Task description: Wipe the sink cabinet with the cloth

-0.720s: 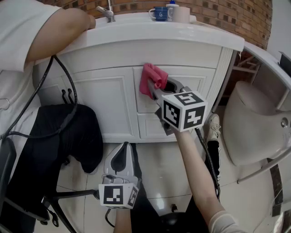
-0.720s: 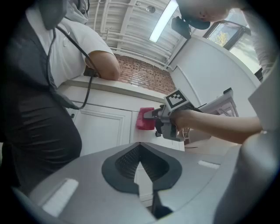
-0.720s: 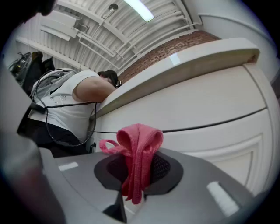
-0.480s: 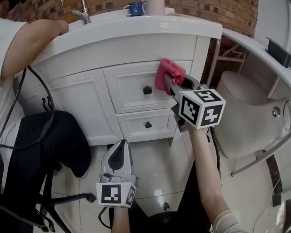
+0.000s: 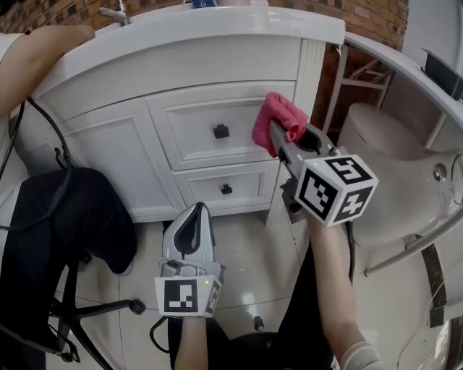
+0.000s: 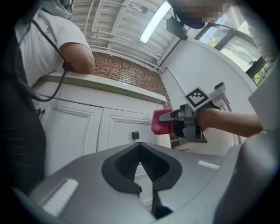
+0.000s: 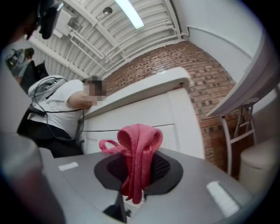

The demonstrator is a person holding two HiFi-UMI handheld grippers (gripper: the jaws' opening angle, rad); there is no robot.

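Two people share this bathroom corner. At far left someone else's forearm [image 5: 40, 43] leans on the white surface [image 5: 217, 29] that tops the sink cabinet [image 5: 108, 144]. Below it the wheeled base of a chair [image 5: 101, 309] stands on the pale tiled floor [image 5: 246, 253].

My left tongs [image 5: 198, 211] hang low over those tiles in front of the cabinet, closed on nothing. Above them the cabinet's two drawers sit one over the other, each with a small black square knob: the upper knob [image 5: 221, 131] and the lower knob [image 5: 226, 189].

Just right of the upper drawer, by the cabinet's grooved corner post [image 5: 307, 72], my right tongs [image 5: 282, 141] clamp the pink cloth [image 5: 278, 115]. It is bunched, and its folds stick out past the tips toward the white front. I cannot tell whether it touches the paint.

Right of the post come a red brick wall [image 5: 362, 18], a thin metal-legged stand [image 5: 354, 76] and a rounded white fixture [image 5: 394, 166].

In the left gripper view a strip light [image 6: 155, 22] runs along a slatted ceiling.
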